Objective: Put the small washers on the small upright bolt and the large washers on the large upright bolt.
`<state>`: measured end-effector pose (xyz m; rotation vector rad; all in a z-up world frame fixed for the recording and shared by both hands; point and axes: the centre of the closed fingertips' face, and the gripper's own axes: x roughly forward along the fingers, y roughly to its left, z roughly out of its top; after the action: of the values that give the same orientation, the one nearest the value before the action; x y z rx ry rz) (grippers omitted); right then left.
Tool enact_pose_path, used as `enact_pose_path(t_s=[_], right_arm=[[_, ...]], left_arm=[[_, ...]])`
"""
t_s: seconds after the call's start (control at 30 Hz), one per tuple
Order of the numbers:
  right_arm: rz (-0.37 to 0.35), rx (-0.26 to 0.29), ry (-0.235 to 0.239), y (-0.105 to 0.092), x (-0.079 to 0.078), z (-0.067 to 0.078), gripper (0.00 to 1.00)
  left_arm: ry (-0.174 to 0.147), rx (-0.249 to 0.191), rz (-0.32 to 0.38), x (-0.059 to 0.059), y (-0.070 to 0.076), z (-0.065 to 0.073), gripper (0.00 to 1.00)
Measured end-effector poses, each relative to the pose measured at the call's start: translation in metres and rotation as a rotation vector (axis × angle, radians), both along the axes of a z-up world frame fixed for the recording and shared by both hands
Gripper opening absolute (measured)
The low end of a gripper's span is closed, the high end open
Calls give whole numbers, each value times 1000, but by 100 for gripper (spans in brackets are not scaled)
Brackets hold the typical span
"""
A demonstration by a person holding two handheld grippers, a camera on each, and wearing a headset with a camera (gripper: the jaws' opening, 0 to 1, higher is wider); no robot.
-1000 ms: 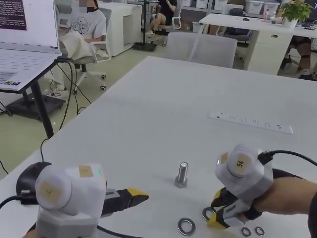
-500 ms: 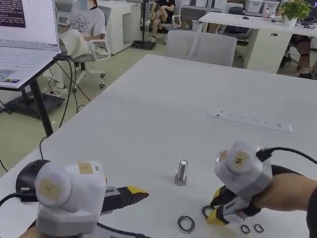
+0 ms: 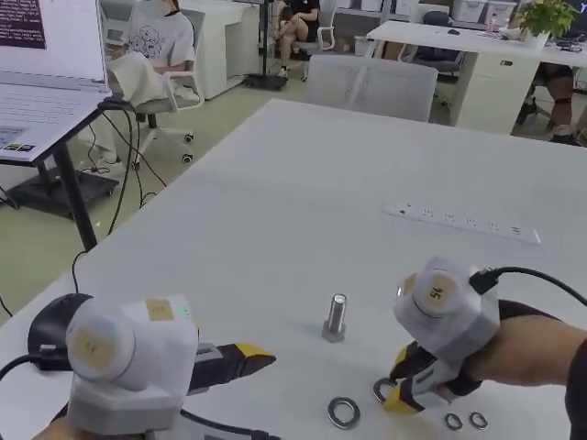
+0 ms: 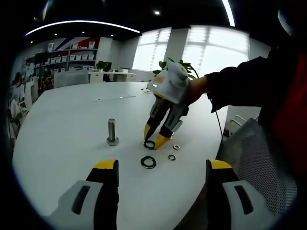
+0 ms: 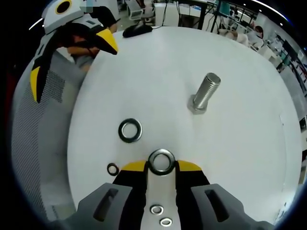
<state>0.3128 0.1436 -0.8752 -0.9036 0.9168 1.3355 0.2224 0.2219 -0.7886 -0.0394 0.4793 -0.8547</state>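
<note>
The left gripper [image 3: 249, 356] has a bulky white housing with a tan square sticker and a pale round cap. Its black fingers [image 4: 107, 186] rise from grey slotted bases to yellow tips. The right gripper [image 3: 394, 392] is built alike, with a round tan label printed with a dark number and a black cable [image 3: 518, 269] running off its back. The person wears a dark sleeve [image 4: 235, 81] beside red cloth [image 4: 295, 96].

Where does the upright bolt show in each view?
Head view: bolt low, just right of centre.
Left gripper view: bolt left of centre.
Right gripper view: bolt upper right.
Shared landmark: free large washer lying flat near the bolt.
</note>
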Motion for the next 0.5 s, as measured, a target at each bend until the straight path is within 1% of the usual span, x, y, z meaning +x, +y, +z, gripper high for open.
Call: enact_pose_path(t_s=[0.1, 0.17, 0.5], right_arm=[[-10, 10, 9, 1, 0, 2, 22], [-12, 12, 4, 1, 0, 3, 22], [1, -9, 4, 0, -1, 3, 22]], left_arm=[[0, 1, 0, 0, 0, 0, 73], [0, 0, -1, 0, 0, 0, 73], [0, 2, -1, -1, 1, 0, 73]])
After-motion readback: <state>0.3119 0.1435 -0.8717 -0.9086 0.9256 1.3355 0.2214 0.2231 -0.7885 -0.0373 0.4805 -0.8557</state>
